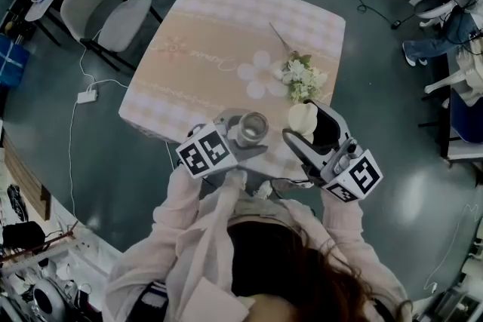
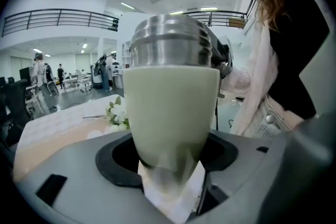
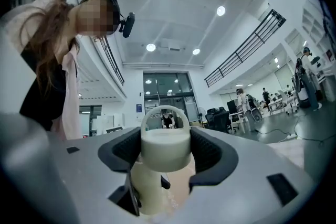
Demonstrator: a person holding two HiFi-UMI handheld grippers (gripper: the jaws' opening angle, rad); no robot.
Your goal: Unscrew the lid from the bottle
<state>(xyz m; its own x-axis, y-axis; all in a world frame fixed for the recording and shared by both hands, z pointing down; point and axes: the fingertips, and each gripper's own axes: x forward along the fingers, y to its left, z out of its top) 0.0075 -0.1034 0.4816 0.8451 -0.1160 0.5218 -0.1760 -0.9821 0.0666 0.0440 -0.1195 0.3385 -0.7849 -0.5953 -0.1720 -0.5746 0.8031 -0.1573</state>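
The bottle point(image 1: 253, 127) has a pale cream-green body point(image 2: 173, 107) and a bare steel threaded neck point(image 2: 169, 42), open at the top. My left gripper point(image 1: 240, 141) is shut on its body, and its jaws point(image 2: 168, 160) clamp the lower part. The cream lid point(image 1: 301, 117), with its loop handle, is off the bottle and sits a little to its right. My right gripper point(image 1: 308, 128) is shut on the lid point(image 3: 165, 147), with the dark pads point(image 3: 212, 152) against its sides. Both are held above the table's near edge.
A table with a pink checked cloth point(image 1: 226, 34) lies in front of me, with a bunch of white flowers point(image 1: 302, 75) near its right side. A grey chair point(image 1: 113, 19) stands at the far left. Cables and a power strip point(image 1: 87, 96) lie on the floor.
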